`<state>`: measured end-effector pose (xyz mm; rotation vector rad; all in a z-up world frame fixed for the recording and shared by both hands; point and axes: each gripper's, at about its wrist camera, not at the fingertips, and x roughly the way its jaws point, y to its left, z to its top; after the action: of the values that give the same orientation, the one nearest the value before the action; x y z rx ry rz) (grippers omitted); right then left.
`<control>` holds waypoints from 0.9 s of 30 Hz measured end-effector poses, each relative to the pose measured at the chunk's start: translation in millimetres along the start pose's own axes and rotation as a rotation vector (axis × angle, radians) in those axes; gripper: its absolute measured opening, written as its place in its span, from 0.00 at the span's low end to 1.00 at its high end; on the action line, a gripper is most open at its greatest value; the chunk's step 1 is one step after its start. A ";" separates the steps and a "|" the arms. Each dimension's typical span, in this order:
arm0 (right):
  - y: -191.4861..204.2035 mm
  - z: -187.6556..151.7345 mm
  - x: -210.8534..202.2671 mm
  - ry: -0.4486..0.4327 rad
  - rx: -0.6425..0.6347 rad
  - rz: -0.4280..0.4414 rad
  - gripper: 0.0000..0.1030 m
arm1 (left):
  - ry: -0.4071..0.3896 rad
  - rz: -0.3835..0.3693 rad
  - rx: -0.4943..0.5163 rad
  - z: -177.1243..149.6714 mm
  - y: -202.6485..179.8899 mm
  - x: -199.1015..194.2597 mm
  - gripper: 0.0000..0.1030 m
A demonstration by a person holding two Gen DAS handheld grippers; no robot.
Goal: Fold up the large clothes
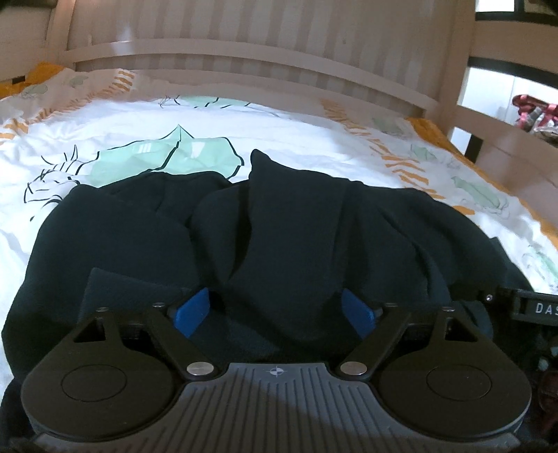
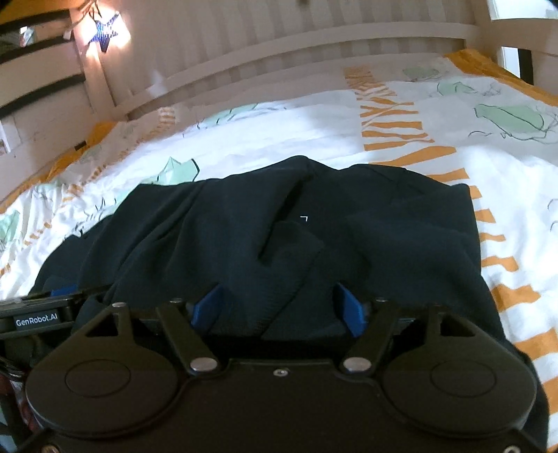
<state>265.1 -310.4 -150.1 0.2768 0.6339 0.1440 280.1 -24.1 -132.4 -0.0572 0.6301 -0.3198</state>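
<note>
Left wrist: left tongs (image 1: 279, 310) spread over dark garment (image 1: 265, 237) | right tongs (image 2: 279, 306) spread | bedspread (image 2: 314, 132) beyond far edge

Dark cloth is covering your left gripper's (image 1: 279, 310) blue fingertips (image 1: 193, 310), hiding any grip; the dark garment (image 2: 265, 240) is likewise burying your right gripper's (image 2: 279, 306) tips.

White leaf-and-orange-patterned duvet (image 1: 279, 132), slatted bed rail (image 1: 244, 69), lit star ornament (image 2: 104, 31).
</note>
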 end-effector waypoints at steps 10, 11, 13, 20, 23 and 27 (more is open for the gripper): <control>-1.5 -1.6 5.2 -0.017 0.010 0.010 0.71 | 0.000 0.017 0.018 -0.1 -4.6 3.0 0.83; -1.4 -1.3 5.4 -0.016 0.010 0.010 0.71 | 0.002 0.018 0.020 0.5 -5.0 3.2 0.83; -1.7 -1.1 5.5 -0.015 0.008 0.009 0.71 | 0.007 0.023 0.025 2.3 -6.4 3.4 0.83; -0.4 12.2 -2.2 0.043 0.005 0.026 0.77 | 0.102 -0.024 0.022 16.5 -1.7 -22.4 0.83; -3.0 16.6 -27.9 0.050 0.032 0.016 0.80 | 0.099 -0.039 0.046 15.1 4.1 -56.3 0.90; -13.6 14.3 -79.9 0.026 0.072 0.066 0.88 | 0.118 -0.054 0.005 9.5 23.7 -102.0 0.90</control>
<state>210.7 -343.7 -98.1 0.3659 0.6571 0.1888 214.6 29.7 -70.1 -0.0509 0.7459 -0.3786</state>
